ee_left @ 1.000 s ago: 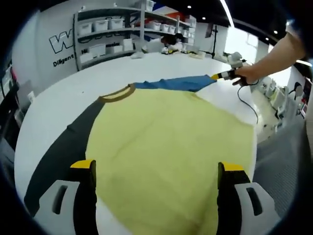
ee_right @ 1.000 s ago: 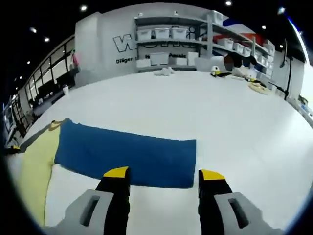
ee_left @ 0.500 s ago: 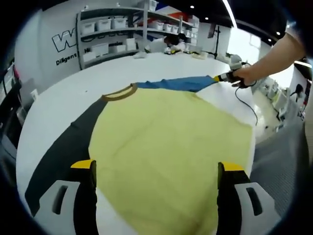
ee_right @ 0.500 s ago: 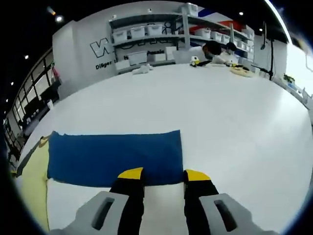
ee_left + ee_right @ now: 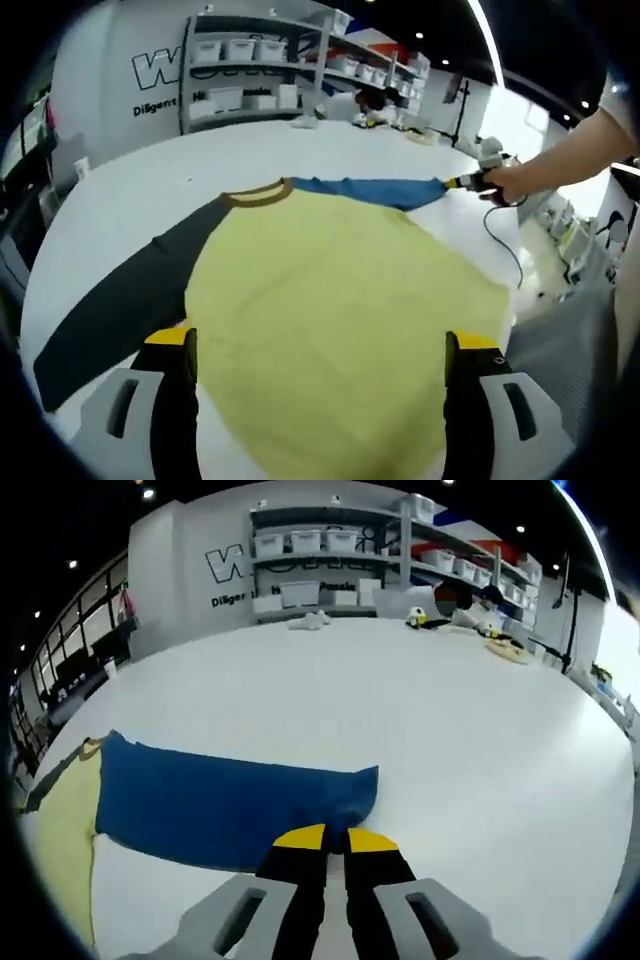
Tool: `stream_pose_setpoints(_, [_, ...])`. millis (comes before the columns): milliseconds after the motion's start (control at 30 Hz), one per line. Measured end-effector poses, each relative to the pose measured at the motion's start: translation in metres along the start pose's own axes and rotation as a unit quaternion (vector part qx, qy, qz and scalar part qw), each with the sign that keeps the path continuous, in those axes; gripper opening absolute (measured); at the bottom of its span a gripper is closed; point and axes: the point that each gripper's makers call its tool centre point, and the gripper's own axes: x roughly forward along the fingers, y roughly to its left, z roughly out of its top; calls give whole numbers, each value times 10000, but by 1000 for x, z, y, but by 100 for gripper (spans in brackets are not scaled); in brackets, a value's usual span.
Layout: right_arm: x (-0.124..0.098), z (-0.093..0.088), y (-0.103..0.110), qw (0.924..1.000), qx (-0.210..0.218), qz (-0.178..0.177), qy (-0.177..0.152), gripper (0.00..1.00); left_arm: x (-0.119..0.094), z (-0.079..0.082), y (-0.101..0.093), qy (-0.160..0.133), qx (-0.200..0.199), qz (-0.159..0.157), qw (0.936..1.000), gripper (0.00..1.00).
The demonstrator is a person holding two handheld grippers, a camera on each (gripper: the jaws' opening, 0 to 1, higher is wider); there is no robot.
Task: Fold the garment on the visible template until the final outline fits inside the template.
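Lying flat, garment [image 5: 340, 300], collar [image 5: 255, 193] pointing shelfward

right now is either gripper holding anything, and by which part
The right gripper pinches the blue sleeve at its cuff edge; the left gripper holds nothing.

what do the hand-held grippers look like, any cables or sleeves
Each hand-held gripper, left and right, has two black jaws with yellow tips on light grey bodies with slot cutouts. In the left gripper view a black cable hangs from the right one; the forearm shows no sleeve.
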Motion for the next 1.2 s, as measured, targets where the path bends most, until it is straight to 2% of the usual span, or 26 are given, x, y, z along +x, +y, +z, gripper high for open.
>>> stream_pose_setpoints(133, [-5, 21, 10, 9995, -173, 101, -236, 0, -3, 1, 0, -65, -11, 40, 10000, 99])
stream_pose_setpoints(300, [-14, 58, 34, 9961, -517, 286, -659, 0, -8, 2, -2, -162, -55, 67, 9998, 99])
stream_pose_setpoints(400, [-22, 84, 58, 9917, -699, 516, -951, 0, -11, 2, -2, -214, -66, 70, 9997, 99])
stream_pose_setpoints(533, [-32, 110, 90, 9851, -905, 799, -1224, 0, -15, 1, -1, -272, -109, 110, 9995, 99])
stream_pose_setpoints(600, [-39, 126, 112, 9803, -994, 980, -1399, 0, -19, 2, 0, -319, -129, 139, 9993, 99])
stream_pose_setpoints(667, [-43, 136, 126, 9763, -1092, 1105, -1506, 0, -21, 2, 1, -355, -141, 166, 9991, 99])
stream_pose_setpoints(767, [-51, 155, 161, 9677, -1226, 1400, -1699, 0, -25, 1, 2, -415, -142, 248, 9987, 99])
stream_pose_setpoints(900, [-59, 170, 205, 9564, -1455, 1728, -1850, 0, -27, -4, 1, -356, -197, 256, 9988, 99])
stream_pose_setpoints(967, [-64, 173, 227, 9531, -1418, 1899, -1882, 0, -30, -3, 1, -415, -194, 259, 9986, 99])
stream_pose_setpoints(1200, [-74, 171, 298, 9366, -1635, 2444, -1905, 0, -35, -3, 4, -504, -238, 342, 9979, 99])
